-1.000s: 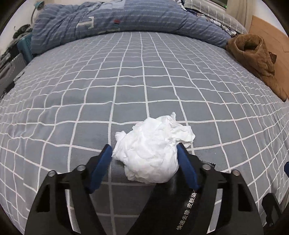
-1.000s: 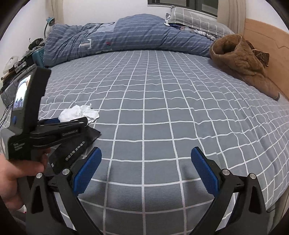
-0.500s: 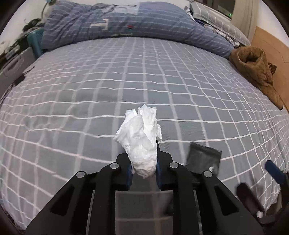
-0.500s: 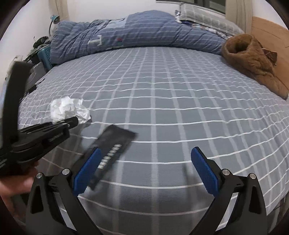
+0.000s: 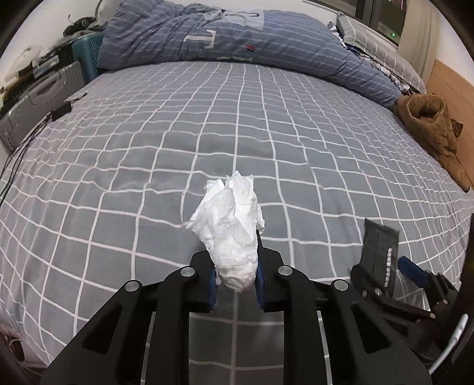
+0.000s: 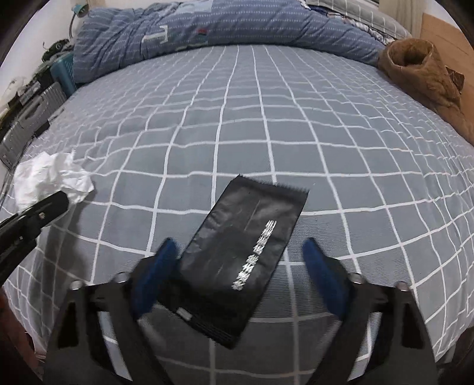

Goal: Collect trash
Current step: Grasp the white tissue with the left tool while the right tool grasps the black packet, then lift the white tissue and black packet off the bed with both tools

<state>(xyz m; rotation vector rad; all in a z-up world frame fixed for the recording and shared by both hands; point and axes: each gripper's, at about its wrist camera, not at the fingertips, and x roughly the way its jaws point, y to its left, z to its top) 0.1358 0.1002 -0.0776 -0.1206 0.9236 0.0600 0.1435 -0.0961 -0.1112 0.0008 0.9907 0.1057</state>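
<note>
The left gripper (image 5: 235,284) is pressed onto the crumpled white tissue (image 5: 229,229), which a second ago lay loose on the bed between spread fingers and now stands up out of the pinch, lifted clear of the sheet. The right gripper (image 6: 241,277) has come over the black sachet (image 6: 241,254); its blue fingers (image 6: 154,274) stand spread on either side, the left pad blurred and close against the packet's edge, the right one apart from it. The sachet lies flat near the front edge of the grey checked bedsheet (image 6: 266,124). Farther up the bed, a brown coat (image 6: 420,74) lies at the right side, and a blue striped duvet (image 6: 207,26) is heaped along the far end. A grey suitcase (image 5: 38,103) stands off the bed's left side.
</note>
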